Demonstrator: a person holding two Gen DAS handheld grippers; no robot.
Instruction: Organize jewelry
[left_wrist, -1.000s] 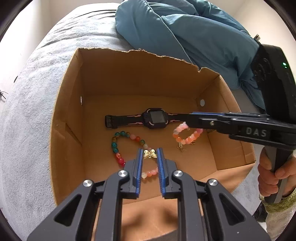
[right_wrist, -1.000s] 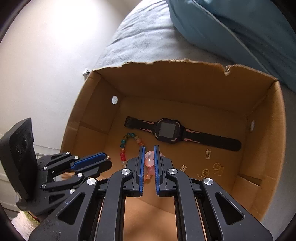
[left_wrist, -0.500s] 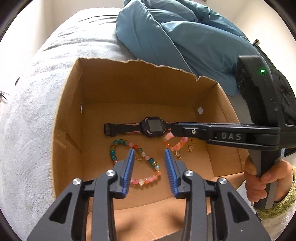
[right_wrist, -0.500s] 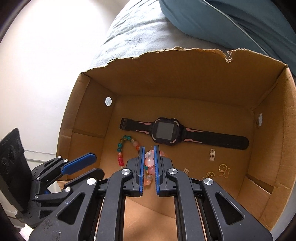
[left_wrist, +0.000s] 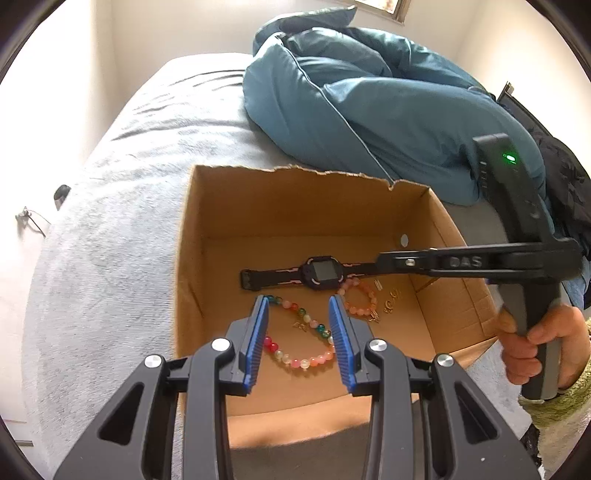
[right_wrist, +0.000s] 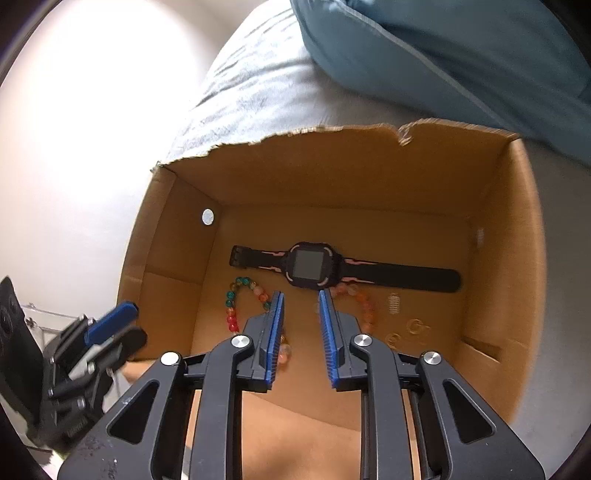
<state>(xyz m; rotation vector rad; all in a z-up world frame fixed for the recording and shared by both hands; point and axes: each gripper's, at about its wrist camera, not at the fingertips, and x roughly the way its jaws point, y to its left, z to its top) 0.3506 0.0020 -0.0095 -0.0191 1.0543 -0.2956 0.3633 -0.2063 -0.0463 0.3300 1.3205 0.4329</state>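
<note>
An open cardboard box (left_wrist: 295, 171) on a bed holds a black watch (left_wrist: 321, 271) with pink trim, laid flat. In front of it lie a multicoloured bead bracelet (left_wrist: 299, 363), a pink-orange bead bracelet (left_wrist: 360, 306) and small gold charms (left_wrist: 391, 299). My left gripper (left_wrist: 299, 306) hangs open above the multicoloured bracelet, touching nothing. My right gripper (right_wrist: 300, 297) is over the box floor with its jaws opening and nothing between them. The pink-orange bracelet (right_wrist: 364, 302) lies just right of it and the watch (right_wrist: 310, 264) beyond. The left gripper (right_wrist: 135, 323) shows at the lower left.
A crumpled blue duvet (left_wrist: 388, 92) lies behind the box on the grey bed cover (left_wrist: 110, 221). A person's hand (left_wrist: 535, 343) grips the right gripper's handle beside the box's right wall. The box walls (right_wrist: 332, 166) stand high around the jewelry.
The left gripper opened, let go of the multicoloured bracelet and rose. The right gripper opened and the pink-orange bracelet it held now lies on the box floor.
</note>
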